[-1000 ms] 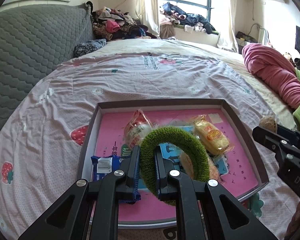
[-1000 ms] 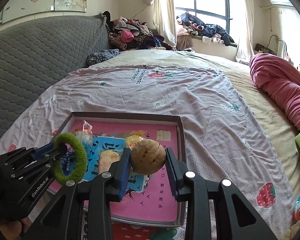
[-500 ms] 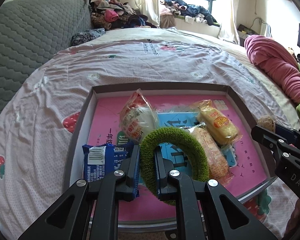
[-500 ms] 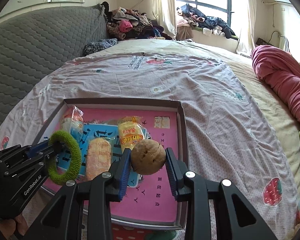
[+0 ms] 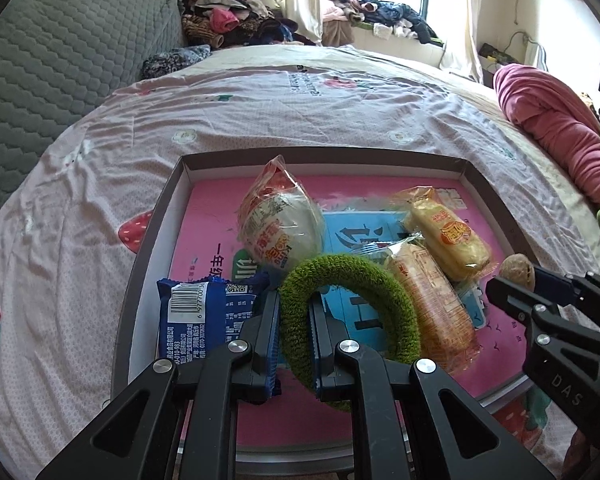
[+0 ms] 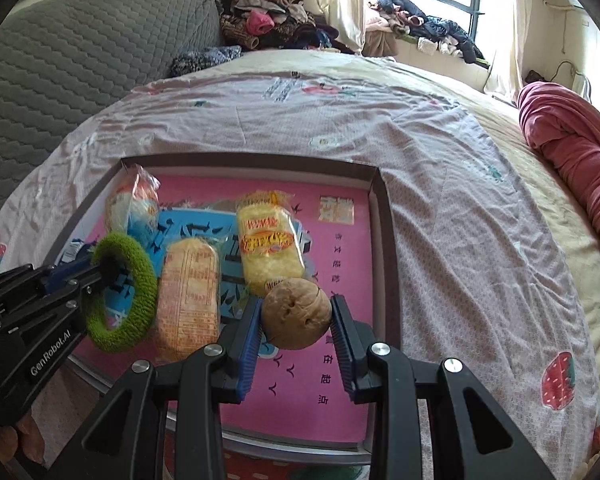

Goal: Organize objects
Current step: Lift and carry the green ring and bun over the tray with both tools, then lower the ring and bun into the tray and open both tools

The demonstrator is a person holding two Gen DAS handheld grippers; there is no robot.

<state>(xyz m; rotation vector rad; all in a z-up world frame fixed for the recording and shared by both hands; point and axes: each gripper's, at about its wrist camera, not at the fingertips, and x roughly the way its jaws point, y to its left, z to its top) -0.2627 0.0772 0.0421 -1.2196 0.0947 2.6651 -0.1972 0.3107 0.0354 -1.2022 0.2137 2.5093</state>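
Note:
My left gripper [image 5: 294, 308] is shut on a fuzzy green hair ring [image 5: 352, 280], held above the near left of a shallow pink-floored box [image 5: 220, 216]. It also shows in the right wrist view [image 6: 100, 270] with the ring [image 6: 140, 280]. My right gripper [image 6: 296, 312] is shut on a brown walnut [image 6: 296, 314], above the box's near middle; the walnut also shows in the left wrist view [image 5: 516, 270]. In the box lie a round wrapped bun [image 5: 280, 220], two wrapped yellow cakes [image 5: 444, 232] [image 5: 428, 304] and a blue snack packet [image 5: 196, 312].
The box sits on a bed with a pale strawberry-print sheet [image 5: 80, 200]. A rolled pink blanket [image 5: 552, 124] lies at the right. A grey quilted headboard [image 5: 40, 60] stands at the left. Clothes [image 5: 228, 20] are piled at the back.
Both grippers have moved forward and down over the box with their loads still held. The box and snacks fill more of both views.

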